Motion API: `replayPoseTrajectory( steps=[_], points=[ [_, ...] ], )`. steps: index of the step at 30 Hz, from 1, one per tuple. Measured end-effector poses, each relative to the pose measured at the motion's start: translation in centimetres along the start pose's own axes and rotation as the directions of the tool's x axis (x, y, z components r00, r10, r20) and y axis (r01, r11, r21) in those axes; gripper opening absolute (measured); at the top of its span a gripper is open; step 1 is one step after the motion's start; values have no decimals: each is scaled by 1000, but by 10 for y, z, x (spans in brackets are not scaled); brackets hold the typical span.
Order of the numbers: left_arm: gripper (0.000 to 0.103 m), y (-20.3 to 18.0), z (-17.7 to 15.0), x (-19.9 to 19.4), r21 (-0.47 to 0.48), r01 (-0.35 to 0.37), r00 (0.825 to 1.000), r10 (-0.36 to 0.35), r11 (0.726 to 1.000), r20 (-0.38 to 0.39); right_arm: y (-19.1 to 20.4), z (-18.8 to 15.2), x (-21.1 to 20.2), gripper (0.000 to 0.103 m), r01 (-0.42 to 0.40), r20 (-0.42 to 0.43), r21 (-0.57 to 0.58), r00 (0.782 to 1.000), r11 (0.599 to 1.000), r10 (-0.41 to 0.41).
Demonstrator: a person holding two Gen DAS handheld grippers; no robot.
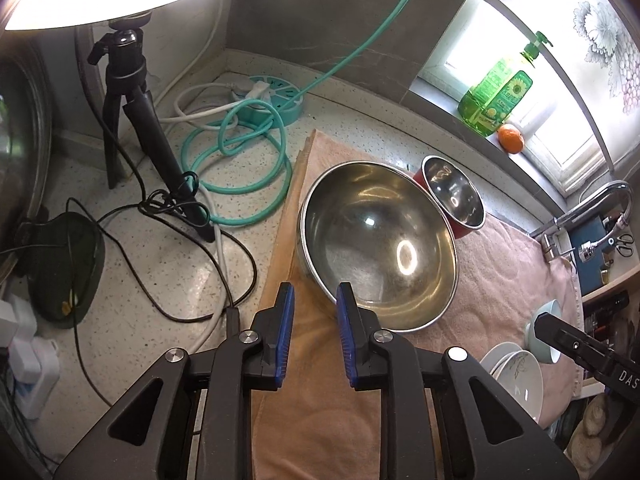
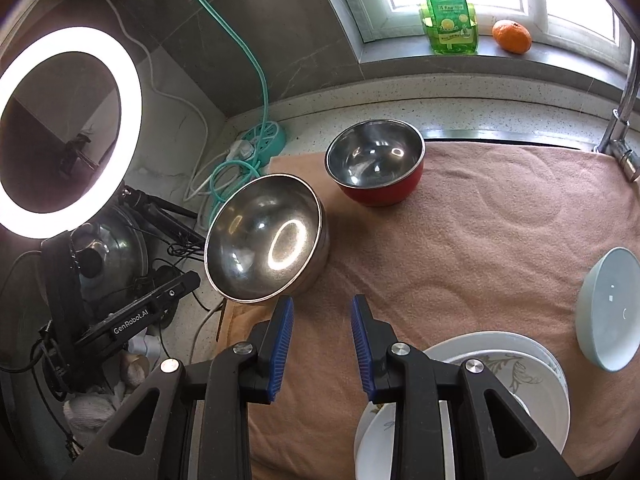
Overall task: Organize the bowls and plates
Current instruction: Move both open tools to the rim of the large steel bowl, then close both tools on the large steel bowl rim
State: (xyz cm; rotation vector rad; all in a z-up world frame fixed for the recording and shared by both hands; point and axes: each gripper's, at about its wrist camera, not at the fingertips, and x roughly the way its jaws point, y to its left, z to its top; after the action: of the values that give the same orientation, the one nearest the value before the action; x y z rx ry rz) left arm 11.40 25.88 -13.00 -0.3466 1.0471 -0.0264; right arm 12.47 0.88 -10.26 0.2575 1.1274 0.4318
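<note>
A large steel bowl (image 1: 376, 248) (image 2: 264, 240) sits at the left edge of a pink towel (image 1: 500, 280) (image 2: 480, 240). Behind it stands a smaller red bowl with a steel inside (image 1: 454, 196) (image 2: 376, 164). My left gripper (image 1: 315, 304) is open over the towel, its right finger just at the big bowl's near rim, with nothing pressed between the pads. My right gripper (image 2: 322, 320) is open above bare towel, holding nothing. A pale blue bowl (image 2: 612, 312) (image 1: 546, 332) lies on the right, beside stacked white plates (image 2: 500, 392) (image 1: 516, 376) that the gripper partly hides.
A lit ring light (image 2: 68, 132) on a black tripod (image 1: 148, 132) stands on the left, with a coiled green hose (image 1: 240, 160), black cables and a teal power strip (image 1: 276, 100) on the speckled counter. A green soap bottle (image 1: 496, 96) and an orange (image 1: 511, 139) sit on the sill. The faucet (image 1: 592, 208) is far right.
</note>
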Motion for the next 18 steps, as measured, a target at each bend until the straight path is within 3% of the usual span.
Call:
replayPoseTrajectory(
  steps=[18],
  points=[
    [20, 8, 21, 28, 3, -41, 999, 41, 999, -8, 2, 34, 69, 27, 39, -58, 70, 998, 997, -35]
  ],
)
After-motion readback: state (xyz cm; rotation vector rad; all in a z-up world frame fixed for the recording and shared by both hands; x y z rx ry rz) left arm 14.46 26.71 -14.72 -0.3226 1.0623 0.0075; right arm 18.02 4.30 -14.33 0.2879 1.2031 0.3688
